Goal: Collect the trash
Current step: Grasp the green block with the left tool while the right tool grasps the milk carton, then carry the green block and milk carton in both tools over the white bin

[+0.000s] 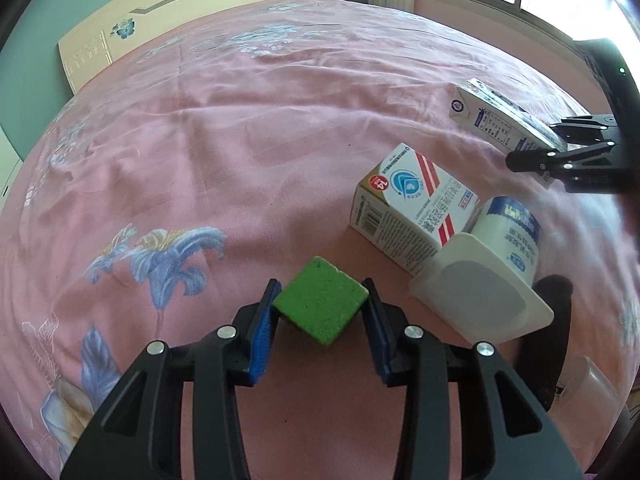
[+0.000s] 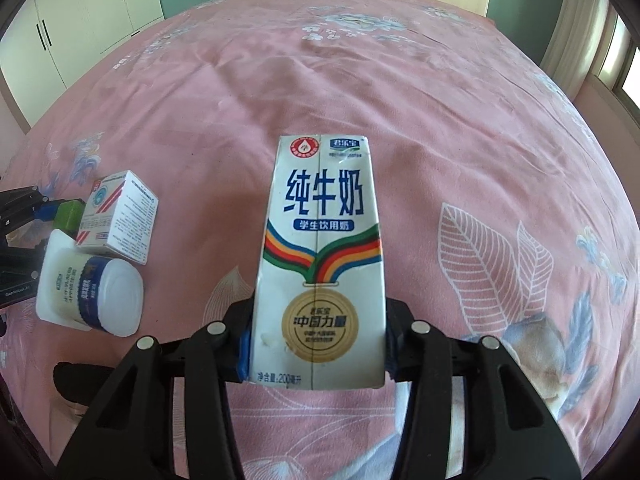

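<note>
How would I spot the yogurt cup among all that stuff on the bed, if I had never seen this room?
Start from the pink flowered bedspread and look at the small cluster of trash near its front edge. The yogurt cup lies on its side there, touching the white medicine box with red stripes. It is the only round, tub-shaped item: white plastic with a dark blue label band and a square rim, while its neighbours are boxy.

Open bedspread (image 1: 248, 152) lies clear from 9 to 1 o'clock of the left claw (image 1: 320, 300). At 2 to 3 o'clock, a medicine box (image 1: 408, 216) and a toppled yogurt cup (image 1: 492, 264) touch, blocking passage rightward.
</note>
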Available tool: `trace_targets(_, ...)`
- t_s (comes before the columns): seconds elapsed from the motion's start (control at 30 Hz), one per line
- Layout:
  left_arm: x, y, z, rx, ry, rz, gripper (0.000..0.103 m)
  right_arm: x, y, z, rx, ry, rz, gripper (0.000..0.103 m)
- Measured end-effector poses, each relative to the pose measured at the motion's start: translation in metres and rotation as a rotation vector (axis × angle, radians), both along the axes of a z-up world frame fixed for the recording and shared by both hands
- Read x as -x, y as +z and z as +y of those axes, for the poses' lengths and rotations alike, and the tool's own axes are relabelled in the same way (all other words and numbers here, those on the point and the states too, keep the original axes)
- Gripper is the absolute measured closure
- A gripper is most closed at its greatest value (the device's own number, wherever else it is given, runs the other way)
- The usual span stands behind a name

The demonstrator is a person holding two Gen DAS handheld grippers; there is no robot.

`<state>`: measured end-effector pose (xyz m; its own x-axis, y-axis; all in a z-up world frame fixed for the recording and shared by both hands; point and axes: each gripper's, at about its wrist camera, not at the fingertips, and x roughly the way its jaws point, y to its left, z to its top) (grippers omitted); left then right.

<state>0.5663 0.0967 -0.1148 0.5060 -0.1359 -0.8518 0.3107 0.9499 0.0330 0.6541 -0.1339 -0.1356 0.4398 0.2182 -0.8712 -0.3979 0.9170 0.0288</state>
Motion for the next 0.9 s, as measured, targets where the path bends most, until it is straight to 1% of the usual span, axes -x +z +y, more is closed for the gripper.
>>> trace_targets(0.13,0.015,0.019,-0.002,-0.017,0.015,-0.010,0.060,0.019,0.023,-0.002,-0.005,0.003,-0.021,0.055)
trace_targets(0.23,0.030,0.038,-0.007,-0.061,0.031,-0.026,0.060,0.037,0.045,-0.002,-0.003,0.014,-0.040,0.055)
trace_targets(0.3,0.038,0.050,-0.008,-0.065,0.050,-0.019,0.060,0.050,0.060,-0.002,0.000,0.018,-0.054,0.055)
trace_targets(0.37,0.048,0.065,-0.010,-0.078,0.065,-0.032,0.060,0.065,0.076,-0.001,-0.002,0.027,-0.070,0.055)
trace_targets(0.43,0.060,0.082,-0.011,-0.074,0.078,-0.039,0.060,0.081,0.093,-0.002,-0.012,0.036,-0.085,0.055)
trace_targets(0.53,0.078,0.105,-0.014,-0.074,0.103,-0.045,0.060,0.108,0.120,-0.003,-0.017,0.049,-0.117,0.055)
trace_targets(0.73,0.120,0.151,-0.026,-0.082,0.142,-0.092,0.060,0.168,0.176,-0.007,-0.053,0.063,-0.179,0.055)
trace_targets(0.9,0.162,0.187,-0.039,-0.096,0.139,-0.135,0.060,0.217,0.212,-0.013,-0.060,0.075,-0.224,0.055)
